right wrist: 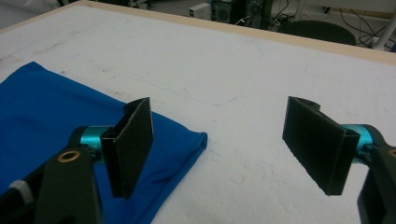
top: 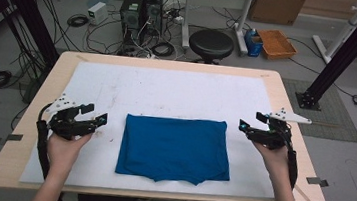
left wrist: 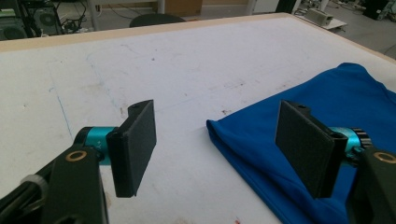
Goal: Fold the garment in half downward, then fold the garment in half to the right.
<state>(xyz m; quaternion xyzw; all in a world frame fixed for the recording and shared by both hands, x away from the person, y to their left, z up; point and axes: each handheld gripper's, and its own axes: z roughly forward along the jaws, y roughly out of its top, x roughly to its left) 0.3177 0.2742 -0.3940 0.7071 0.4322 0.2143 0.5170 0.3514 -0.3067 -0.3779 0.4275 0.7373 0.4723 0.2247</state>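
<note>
A pale wooden surface [top: 286, 112] fills the middle of the frame, covered by a scuffed white sheet [top: 167, 89]. A folded blue cloth [top: 174, 148] lies flat at lower centre.

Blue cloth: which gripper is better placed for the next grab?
Marginally the left gripper: its open jaws sit nearer the blue cloth edge. The right gripper, also open, stands slightly farther off.

Wide-apart jaws beside blue cloth [left wrist: 327, 107]
</note>
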